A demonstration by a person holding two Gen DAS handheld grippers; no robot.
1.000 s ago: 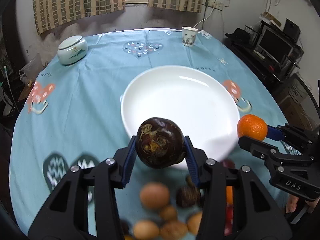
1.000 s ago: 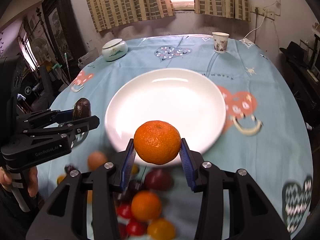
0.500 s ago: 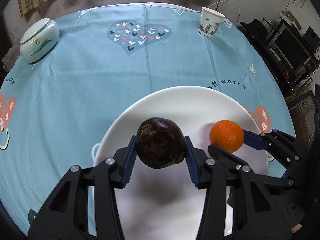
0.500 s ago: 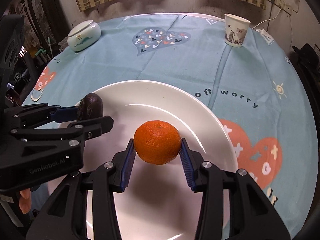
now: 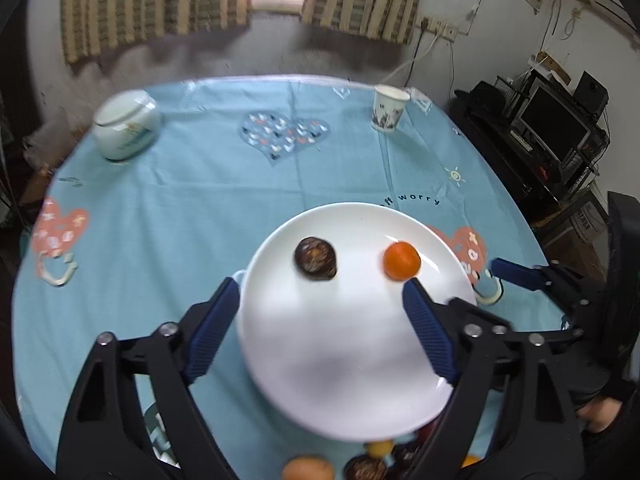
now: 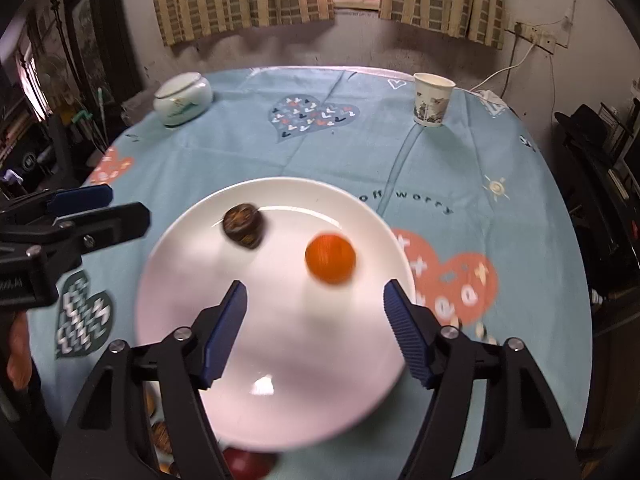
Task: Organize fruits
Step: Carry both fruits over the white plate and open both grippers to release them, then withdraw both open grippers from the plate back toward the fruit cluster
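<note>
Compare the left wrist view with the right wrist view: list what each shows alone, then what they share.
Left wrist view only: a dark computer monitor on a black rack at the right, and the open left gripper, its jaws just opened, with nothing between them.

Right wrist view only: a dark wooden cabinet at the left, and the open right gripper, likewise just opened and empty.

Both: the round white plate holding a dark brown round fruit and an orange tangerine, a paper cup, and a pale green lidded jar.

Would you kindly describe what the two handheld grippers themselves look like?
Both the left gripper and right gripper are matte black, angular frames with triangular cut-outs and silver screws. Each finger ends in a ribbed blue pad. No cables or sleeves are visible.
</note>
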